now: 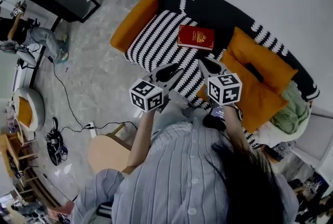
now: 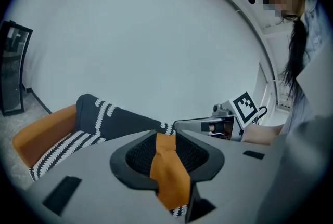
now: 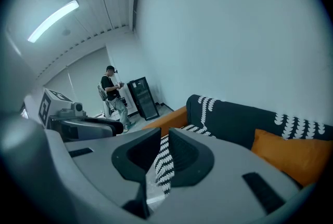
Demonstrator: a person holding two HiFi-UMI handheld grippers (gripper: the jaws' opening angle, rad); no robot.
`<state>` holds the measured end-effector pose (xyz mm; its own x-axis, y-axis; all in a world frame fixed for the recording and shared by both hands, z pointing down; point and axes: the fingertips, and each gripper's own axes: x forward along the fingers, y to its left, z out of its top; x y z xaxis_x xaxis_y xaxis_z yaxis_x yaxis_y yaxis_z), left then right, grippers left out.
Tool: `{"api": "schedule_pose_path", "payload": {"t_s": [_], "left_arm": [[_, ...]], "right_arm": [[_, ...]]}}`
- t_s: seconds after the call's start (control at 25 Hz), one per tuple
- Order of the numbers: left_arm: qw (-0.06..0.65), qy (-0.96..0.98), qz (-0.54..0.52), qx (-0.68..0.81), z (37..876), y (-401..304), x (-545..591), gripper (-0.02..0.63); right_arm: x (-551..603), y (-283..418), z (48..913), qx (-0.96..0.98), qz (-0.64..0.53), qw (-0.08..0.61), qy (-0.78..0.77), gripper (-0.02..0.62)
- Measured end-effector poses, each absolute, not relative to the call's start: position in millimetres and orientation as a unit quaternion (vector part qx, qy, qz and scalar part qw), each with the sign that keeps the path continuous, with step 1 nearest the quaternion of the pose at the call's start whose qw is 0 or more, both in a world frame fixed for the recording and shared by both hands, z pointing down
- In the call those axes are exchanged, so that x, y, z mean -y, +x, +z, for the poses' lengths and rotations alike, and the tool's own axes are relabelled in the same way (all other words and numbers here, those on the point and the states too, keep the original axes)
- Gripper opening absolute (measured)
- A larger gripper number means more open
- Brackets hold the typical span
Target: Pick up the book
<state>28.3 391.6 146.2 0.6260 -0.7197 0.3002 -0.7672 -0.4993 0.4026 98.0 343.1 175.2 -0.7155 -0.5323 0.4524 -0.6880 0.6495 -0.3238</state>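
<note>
Nearest, at the bottom of the head view, is the person's striped shirt [image 1: 182, 176]. Just above it sit the two marker cubes, one on each tool. The left gripper [image 1: 169, 73] and the right gripper [image 1: 210, 68] reach side by side toward the middle of the frame, over the front of the striped sofa seat [image 1: 156, 46]. Each tool's own view shows its jaws drawn in to their narrowest with nothing pinched. Only a slit remains, with an orange cushion showing through the left one and striped fabric through the right.

Beyond the tips, upper centre, the red book [image 1: 195, 37] lies flat on the seat, clear of both tools and close under the dark backrest [image 1: 218, 10]. Orange cushions [image 1: 260, 69] lie to its right.

The step in hand looks like the approach. To do it well, the jaws likely want spreading before they arrive. A flat book on soft upholstery gives little to bite, so one jaw could press into the seat at the near edge and slip under the cover (the cushion should give). The other tool could steady the far edge against sliding toward the backrest.
</note>
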Motion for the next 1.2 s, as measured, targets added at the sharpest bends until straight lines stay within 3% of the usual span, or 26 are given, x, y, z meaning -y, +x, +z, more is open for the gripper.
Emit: {"api": "schedule_pose_path", "payload": {"t_s": [0.68, 1.2], "left_arm": [[0.280, 0.862, 0.070, 0.416, 165.6, 16.1, -363.6, 0.107], [0.293, 0.878, 0.092, 0.366, 184.5, -3.1, -275.7, 0.107]], "right_arm": [[-314.7, 93.0, 198.6, 0.880, 0.273, 0.164, 0.353, 0.054], [-243.6, 86.9, 218.7, 0.845, 0.310, 0.168, 0.403, 0.054]]}}
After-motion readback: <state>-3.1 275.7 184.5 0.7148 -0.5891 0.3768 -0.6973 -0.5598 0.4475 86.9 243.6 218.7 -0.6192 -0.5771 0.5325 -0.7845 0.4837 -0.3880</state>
